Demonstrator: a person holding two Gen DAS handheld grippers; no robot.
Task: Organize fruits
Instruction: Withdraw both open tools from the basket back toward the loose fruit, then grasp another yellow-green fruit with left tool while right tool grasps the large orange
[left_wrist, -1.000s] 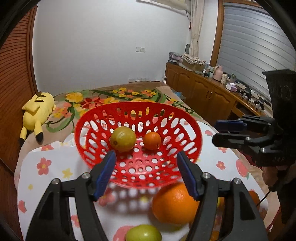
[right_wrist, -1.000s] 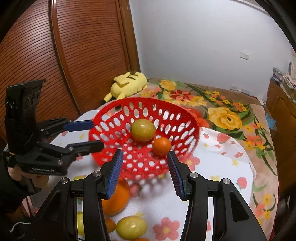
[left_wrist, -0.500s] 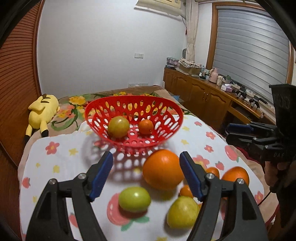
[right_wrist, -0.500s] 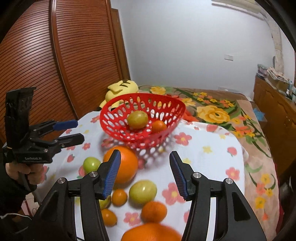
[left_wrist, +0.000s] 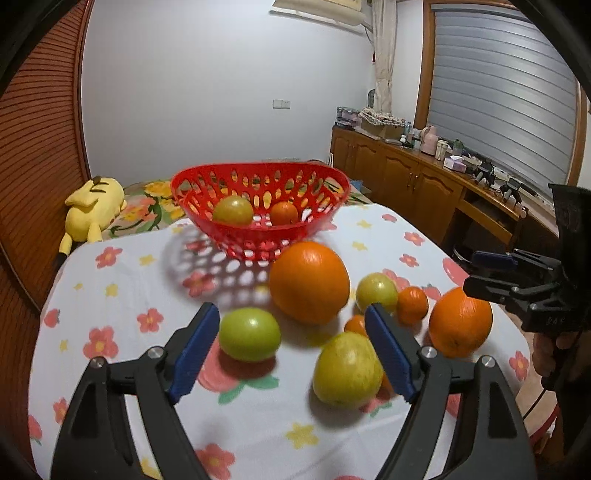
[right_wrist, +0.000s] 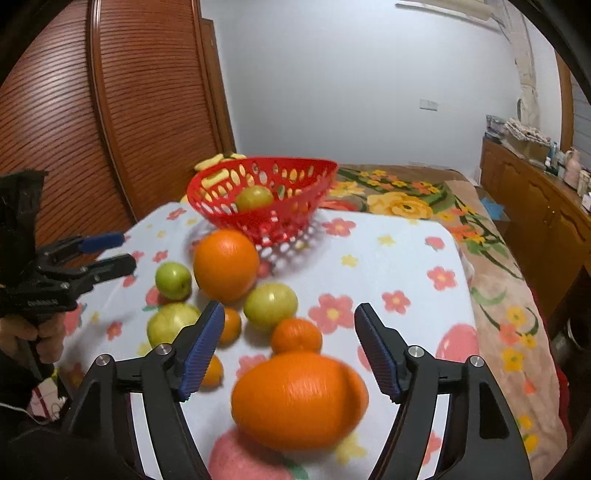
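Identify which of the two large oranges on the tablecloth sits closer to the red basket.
The large orange just in front of the red basket, beside the green fruit; the other large orange lies further back, near the table's edge.

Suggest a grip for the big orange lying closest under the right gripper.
Take the large orange across its widest middle, coming down from above and behind. It lies on the tablecloth, nothing touching its sides, and the open right gripper already brackets it.

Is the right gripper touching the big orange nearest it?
Apart. In the right wrist view the right gripper stands open, its jaws having just been opening, and tablecloth shows between each blue pad and the big orange lying untouched between them.
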